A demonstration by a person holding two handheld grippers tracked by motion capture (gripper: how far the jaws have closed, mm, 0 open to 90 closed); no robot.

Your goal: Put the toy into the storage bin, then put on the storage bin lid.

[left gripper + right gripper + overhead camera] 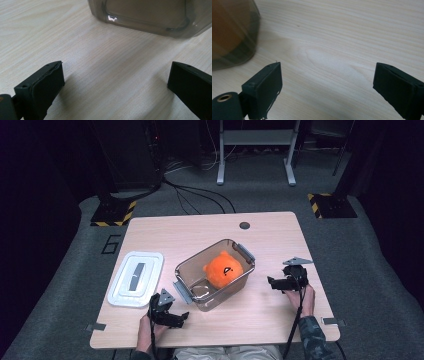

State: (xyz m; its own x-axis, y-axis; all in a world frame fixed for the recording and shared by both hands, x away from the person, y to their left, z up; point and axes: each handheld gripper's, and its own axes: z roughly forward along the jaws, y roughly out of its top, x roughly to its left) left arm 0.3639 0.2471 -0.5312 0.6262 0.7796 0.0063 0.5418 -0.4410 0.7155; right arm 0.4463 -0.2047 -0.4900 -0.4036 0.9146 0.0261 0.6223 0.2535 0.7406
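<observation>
Clear smoky plastic bin (215, 274), rounded corners, holds fuzzy orange plush (223, 269); flat white lid (136, 278) just left. Left gripper (176, 319) and right gripper (272, 282) gape wide, empty, on pale woodgrain table (200, 227).

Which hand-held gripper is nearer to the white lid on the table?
Left. The left hand-held gripper lies just right of the white lid, near its front corner; the right hand-held gripper is beyond the clear box.

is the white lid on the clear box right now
No, the white lid lies flat on the table to the left of the clear box, whose top is open over the orange plush toy.
</observation>
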